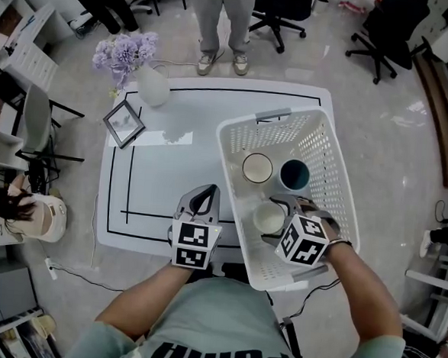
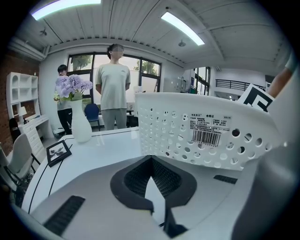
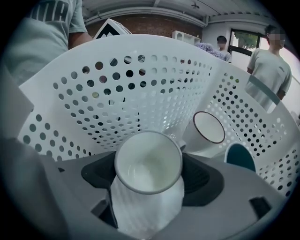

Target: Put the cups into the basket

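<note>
White ribbed cup (image 3: 147, 164), pinched in the right gripper (image 1: 272, 214), hangs low inside the basket (image 1: 234, 148), seemingly ready for release. Just outside, the left gripper (image 1: 200, 202), pressed together and empty, hovers over the table (image 1: 155, 177). Farther in stand a cream cup (image 1: 257, 168) and a teal cup (image 1: 294, 174).

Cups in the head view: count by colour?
white cup: 1
white cup with dark rim: 1
teal cup: 1
Total: 3
</note>
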The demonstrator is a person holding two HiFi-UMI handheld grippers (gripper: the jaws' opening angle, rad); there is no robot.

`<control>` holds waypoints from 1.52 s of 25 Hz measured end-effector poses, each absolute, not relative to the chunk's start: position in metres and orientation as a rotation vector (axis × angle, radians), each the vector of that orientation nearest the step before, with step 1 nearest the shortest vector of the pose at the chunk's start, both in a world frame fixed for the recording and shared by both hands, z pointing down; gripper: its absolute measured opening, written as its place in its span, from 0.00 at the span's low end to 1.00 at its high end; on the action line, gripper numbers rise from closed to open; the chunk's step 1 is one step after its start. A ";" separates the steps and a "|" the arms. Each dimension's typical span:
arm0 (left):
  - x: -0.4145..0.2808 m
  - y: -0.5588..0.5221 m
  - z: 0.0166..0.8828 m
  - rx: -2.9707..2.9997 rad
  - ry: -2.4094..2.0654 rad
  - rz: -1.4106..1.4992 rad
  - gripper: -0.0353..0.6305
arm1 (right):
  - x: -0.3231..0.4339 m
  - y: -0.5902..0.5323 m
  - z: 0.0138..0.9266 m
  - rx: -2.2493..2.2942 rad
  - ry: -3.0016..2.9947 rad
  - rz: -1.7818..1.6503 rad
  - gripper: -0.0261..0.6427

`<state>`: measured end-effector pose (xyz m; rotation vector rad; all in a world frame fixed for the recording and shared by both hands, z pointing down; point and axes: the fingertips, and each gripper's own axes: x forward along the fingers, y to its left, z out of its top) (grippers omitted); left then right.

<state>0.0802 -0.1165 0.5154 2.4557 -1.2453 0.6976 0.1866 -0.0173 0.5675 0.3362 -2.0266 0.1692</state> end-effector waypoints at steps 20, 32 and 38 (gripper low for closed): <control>0.079 -0.114 0.520 2.466 -1.225 0.704 0.06 | 0.204 -0.014 0.577 0.310 -1.938 0.183 0.64; 0.074 -0.112 0.505 2.478 -1.227 0.679 0.06 | 0.192 -0.005 0.527 0.279 -1.993 0.108 0.64; 0.068 -0.109 0.496 2.487 -1.222 0.669 0.06 | 0.174 -0.008 0.493 0.334 -2.058 0.099 0.64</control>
